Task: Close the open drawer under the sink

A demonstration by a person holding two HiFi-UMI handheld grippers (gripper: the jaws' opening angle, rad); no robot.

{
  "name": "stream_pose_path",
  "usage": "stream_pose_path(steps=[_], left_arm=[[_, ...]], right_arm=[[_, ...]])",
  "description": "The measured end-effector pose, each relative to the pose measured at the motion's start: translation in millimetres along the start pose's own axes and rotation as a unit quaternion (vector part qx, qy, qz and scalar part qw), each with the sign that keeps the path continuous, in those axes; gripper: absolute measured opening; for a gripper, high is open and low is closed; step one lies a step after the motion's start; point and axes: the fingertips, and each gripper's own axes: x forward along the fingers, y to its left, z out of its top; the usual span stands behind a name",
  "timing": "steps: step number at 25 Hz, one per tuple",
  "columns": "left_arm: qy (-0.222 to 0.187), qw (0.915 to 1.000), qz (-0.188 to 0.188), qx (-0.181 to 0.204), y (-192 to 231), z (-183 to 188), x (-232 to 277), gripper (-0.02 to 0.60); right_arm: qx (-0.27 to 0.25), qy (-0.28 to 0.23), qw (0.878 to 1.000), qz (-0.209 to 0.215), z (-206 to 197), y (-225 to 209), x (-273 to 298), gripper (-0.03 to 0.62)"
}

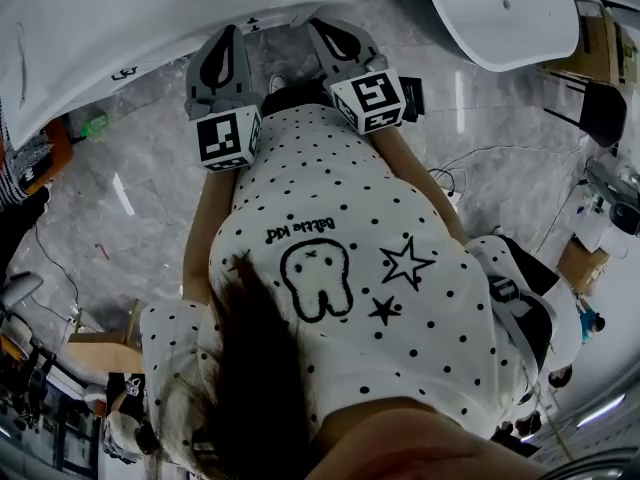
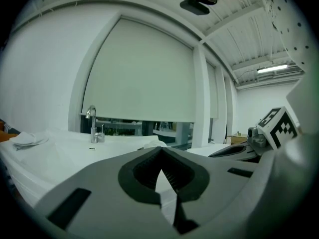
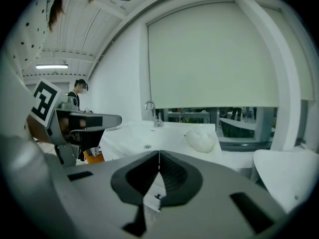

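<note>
In front of the sink [image 1: 150, 13], in the head view, a person stands over a grey marble floor [image 1: 130, 248] with both tools raised at chest height. The left hand-held gripper [image 1: 228, 36] and the right hand-held gripper [image 1: 328, 28] point side by side toward the sink's near rim and stop short of touching it. The drawer under the sink does not show here, since the rim and the person's body cover whatever lies below. In the left gripper view the jaws are pressed together with nothing between them. They look across the sink's top toward the faucet [image 2: 92, 126] at its far edge, so this tool sits above the rim, not at drawer level. In the right gripper view the jaws are likewise closed and empty, aimed over the sink, with a white bundle [image 3: 201, 139] lying on its far right side; again no drawer appears. By my reading no push is under way. If the drawer is open, the next move calls for lowering one closed tool below the rim, setting its tip against the drawer front and pressing straight in.
</note>
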Motion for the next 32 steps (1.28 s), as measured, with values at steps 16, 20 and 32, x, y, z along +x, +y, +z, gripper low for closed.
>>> stream_pose_path(steps=[16,20,32], left_arm=[[0.017,0.9994,-0.028,0.000,-35,-8,-28,0.005],[0.039,0.9988,-0.029,0.008,-41,-16,-34,0.005],[0.024,0.9997,0.002,0.005,-70,-8,-29,0.005]], right_arm=[[-0.015,-0.006,0.999,0.035,2,18,-31,0.015],[-0.018,0.002,0.998,0.061,-6,28,-28,0.015],[-0.023,0.009,0.996,0.082,-11,5,-49,0.015]])
